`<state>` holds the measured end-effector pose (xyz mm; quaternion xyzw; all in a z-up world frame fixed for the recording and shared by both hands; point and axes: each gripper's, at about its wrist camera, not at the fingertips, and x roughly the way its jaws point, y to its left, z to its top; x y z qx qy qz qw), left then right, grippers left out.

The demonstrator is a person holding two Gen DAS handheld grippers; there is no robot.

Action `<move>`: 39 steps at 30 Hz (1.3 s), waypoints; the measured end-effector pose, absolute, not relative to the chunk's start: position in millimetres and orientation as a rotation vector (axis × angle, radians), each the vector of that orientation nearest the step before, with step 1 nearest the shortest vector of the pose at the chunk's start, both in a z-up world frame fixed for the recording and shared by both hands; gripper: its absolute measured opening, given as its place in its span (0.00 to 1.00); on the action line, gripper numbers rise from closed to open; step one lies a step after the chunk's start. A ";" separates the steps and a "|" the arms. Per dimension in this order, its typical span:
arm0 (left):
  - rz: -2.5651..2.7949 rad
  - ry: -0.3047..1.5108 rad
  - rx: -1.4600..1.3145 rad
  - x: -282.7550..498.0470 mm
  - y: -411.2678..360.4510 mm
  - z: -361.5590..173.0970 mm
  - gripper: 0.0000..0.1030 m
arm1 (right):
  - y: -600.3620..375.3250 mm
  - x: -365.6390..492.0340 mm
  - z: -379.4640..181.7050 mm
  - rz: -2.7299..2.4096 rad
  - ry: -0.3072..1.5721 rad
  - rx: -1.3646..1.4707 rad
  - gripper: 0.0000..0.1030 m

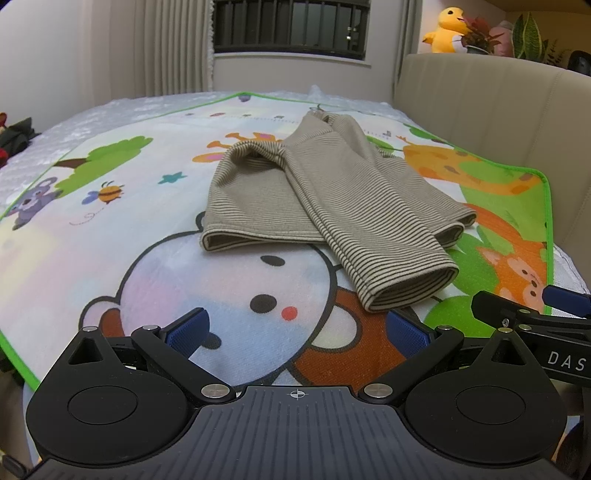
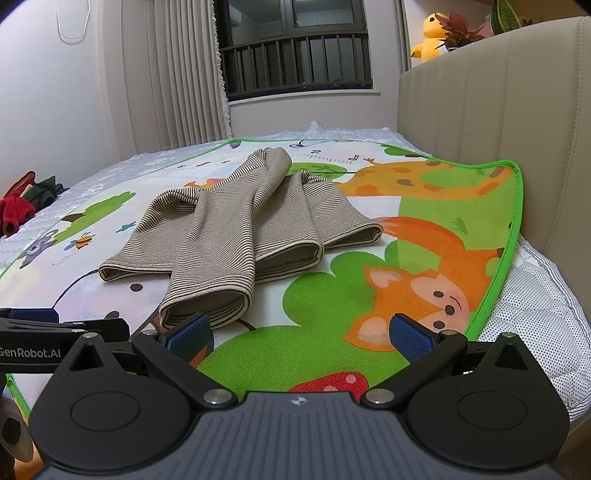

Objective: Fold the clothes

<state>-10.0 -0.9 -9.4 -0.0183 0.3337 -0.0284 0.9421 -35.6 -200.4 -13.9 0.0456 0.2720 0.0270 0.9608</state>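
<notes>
A beige striped garment [image 1: 325,195] lies partly folded on a cartoon animal mat [image 1: 110,236] spread over the bed. One long sleeve runs toward me, its cuff [image 1: 406,291] nearest. My left gripper [image 1: 297,330] hovers open just short of that cuff, nothing between its blue pads [image 1: 188,330]. In the right wrist view the same garment [image 2: 236,229] sits ahead and left; my right gripper [image 2: 301,332] is open over the mat [image 2: 424,229], its left pad [image 2: 192,334] close to the sleeve cuff [image 2: 207,306]. The right gripper's body [image 1: 535,325] shows at the left view's right edge.
A padded beige headboard [image 1: 491,96] bounds the bed on the right, with a yellow plush toy [image 1: 445,31] and plants on top. Red and dark clothes [image 2: 22,206] lie at the bed's far left. Curtains and a barred window [image 2: 295,48] stand behind.
</notes>
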 end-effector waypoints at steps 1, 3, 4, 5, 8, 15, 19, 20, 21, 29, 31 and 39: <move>-0.058 0.680 -0.037 -9.9 -0.9 -9.4 1.00 | -200.2 -35.6 -13.9 0.055 0.551 0.092 1.00; -0.058 0.680 -0.037 -9.7 -1.3 -9.4 1.00 | -200.3 -35.3 -13.8 0.052 0.549 0.094 1.00; -0.058 0.680 -0.037 -9.6 -1.2 -9.4 1.00 | -200.4 -35.1 -13.8 0.052 0.549 0.094 1.00; -0.058 0.680 -0.037 -9.5 -1.2 -9.5 1.00 | -200.6 -34.9 -13.8 0.052 0.549 0.094 1.00; -0.058 0.680 -0.037 -9.6 -0.5 -9.6 1.00 | -200.6 -34.7 -13.7 0.053 0.550 0.094 1.00; -0.055 0.683 -0.038 -8.1 -0.5 -9.8 1.00 | -200.6 -34.1 -13.7 0.056 0.551 0.092 1.00; -0.054 0.684 -0.038 -7.3 -0.5 -9.9 1.00 | -201.1 -32.7 -14.3 0.054 0.556 0.095 1.00; -0.054 0.684 -0.038 -6.7 -0.5 -10.0 1.00 | -201.2 -32.2 -14.6 0.054 0.557 0.095 1.00; -0.054 0.685 -0.037 -6.2 -0.6 -10.1 1.00 | -201.3 -31.7 -14.8 0.054 0.558 0.095 1.00; -0.051 0.703 -0.033 3.2 -1.4 -14.1 1.00 | -203.3 -23.9 -18.8 0.056 0.576 0.101 1.00; -0.053 0.710 -0.033 8.0 -1.5 -15.3 1.00 | -204.6 -20.6 -19.5 0.054 0.581 0.104 1.00; -0.132 0.722 -0.052 37.3 -4.8 -17.1 1.00 | -218.2 2.2 -19.0 0.046 0.600 0.133 1.00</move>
